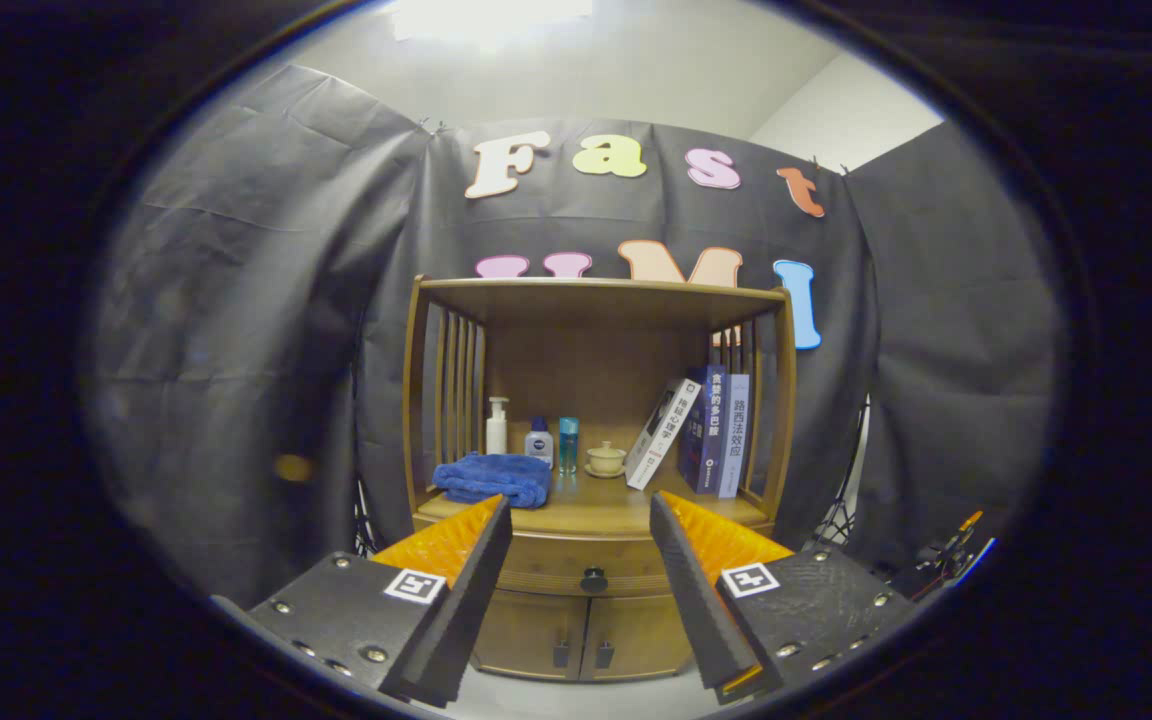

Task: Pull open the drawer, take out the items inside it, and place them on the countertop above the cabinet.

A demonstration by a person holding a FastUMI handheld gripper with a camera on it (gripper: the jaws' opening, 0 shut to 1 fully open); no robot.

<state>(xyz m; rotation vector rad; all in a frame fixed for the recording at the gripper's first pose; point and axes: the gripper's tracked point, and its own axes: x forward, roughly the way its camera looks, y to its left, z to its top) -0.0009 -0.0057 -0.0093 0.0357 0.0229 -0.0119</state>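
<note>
Well, gripper [581,520] hangs in front of the wooden cabinet [596,480], fingers spread wide apart w/ nothing between the pads. Drawer [586,560] sits shut just ahead, its dark knob [593,579] centred in the gap between the fingers, not touched. Countertop [606,510] lies just beyond the tips: blue cloth [493,479] past the left finger, bottles [536,437] and a small lidded cup [605,459] behind it, leaning books [701,430] past the right finger. Two lower doors [581,635] below the drawer.

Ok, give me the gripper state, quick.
Gripper: open, holding nothing; the drawer knob sits ahead, between the fingers, with the drawer shut.
</note>
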